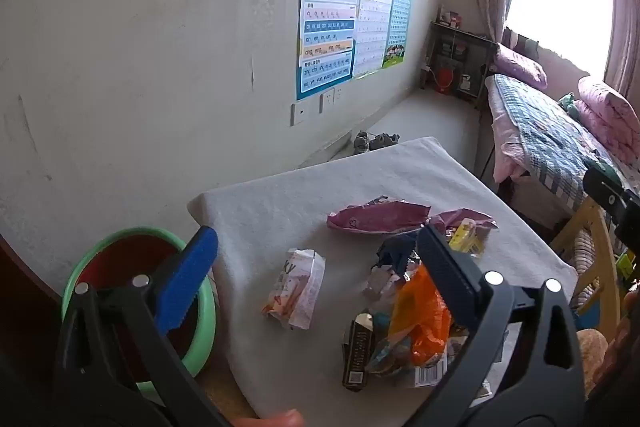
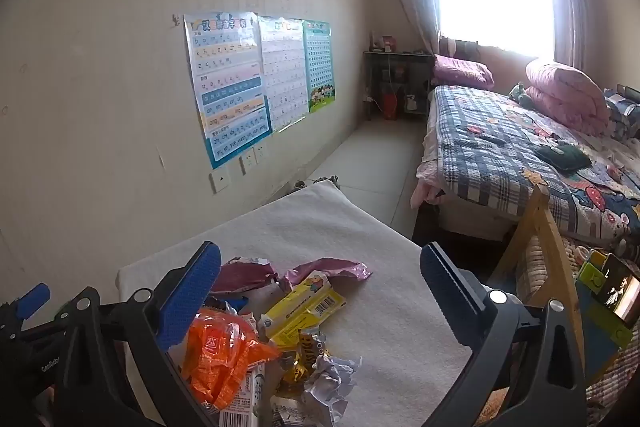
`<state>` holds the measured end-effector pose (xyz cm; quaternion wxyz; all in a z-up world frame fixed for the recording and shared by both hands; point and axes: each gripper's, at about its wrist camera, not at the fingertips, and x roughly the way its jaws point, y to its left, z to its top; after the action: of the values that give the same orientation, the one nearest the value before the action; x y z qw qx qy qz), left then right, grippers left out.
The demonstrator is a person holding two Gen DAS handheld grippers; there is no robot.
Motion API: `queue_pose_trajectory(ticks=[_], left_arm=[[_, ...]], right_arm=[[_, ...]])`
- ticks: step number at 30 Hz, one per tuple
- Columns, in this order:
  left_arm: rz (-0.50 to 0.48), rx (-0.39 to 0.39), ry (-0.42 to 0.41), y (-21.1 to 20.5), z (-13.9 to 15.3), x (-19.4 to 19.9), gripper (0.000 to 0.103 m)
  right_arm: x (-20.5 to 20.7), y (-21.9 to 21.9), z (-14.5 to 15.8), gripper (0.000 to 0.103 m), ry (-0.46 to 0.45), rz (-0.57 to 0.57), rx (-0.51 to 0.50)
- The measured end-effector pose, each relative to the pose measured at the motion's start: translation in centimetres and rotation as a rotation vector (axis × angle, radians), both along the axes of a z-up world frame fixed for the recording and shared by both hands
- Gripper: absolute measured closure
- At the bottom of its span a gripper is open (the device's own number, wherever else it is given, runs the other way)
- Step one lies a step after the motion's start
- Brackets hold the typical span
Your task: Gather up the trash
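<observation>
Snack wrappers lie strewn on a table under a white cloth (image 1: 280,195). In the left wrist view I see a pink-and-white packet (image 1: 296,289), a magenta wrapper (image 1: 376,217), an orange bag (image 1: 424,311) and a dark bar wrapper (image 1: 358,351). My left gripper (image 1: 316,255) hovers open above them, nothing between its fingers. The right wrist view shows the orange bag (image 2: 224,351), a yellow box (image 2: 304,303), a gold wrapper (image 2: 306,351), crumpled paper (image 2: 332,383) and the magenta wrapper (image 2: 324,269). My right gripper (image 2: 320,275) stands open over the pile, holding nothing.
A green-rimmed bin with a dark red inside (image 1: 132,267) stands left of the table, by the wall. A bed (image 2: 520,155) with a checked quilt lies to the right, a wooden chair frame (image 2: 548,247) beside the table. The left gripper's blue tip (image 2: 34,299) shows at far left.
</observation>
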<state>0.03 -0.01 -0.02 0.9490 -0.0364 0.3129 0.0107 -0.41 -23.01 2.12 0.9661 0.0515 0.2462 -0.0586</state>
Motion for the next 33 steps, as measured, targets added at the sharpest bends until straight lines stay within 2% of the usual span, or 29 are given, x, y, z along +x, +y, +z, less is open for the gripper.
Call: queue_pose_trajectory(ticks=[13, 33], left_arm=[[0.005, 0.028, -0.004, -0.1, -0.4, 0.2, 0.006], [0.006, 0.047, 0.004, 0.3, -0.6, 0.6, 0.006]], right_arm=[[0.1, 0.4, 0.4, 0.007, 0.016, -0.005, 0.002], [0.4, 0.7, -1.3, 0.007, 0.028, -0.002, -0.025]])
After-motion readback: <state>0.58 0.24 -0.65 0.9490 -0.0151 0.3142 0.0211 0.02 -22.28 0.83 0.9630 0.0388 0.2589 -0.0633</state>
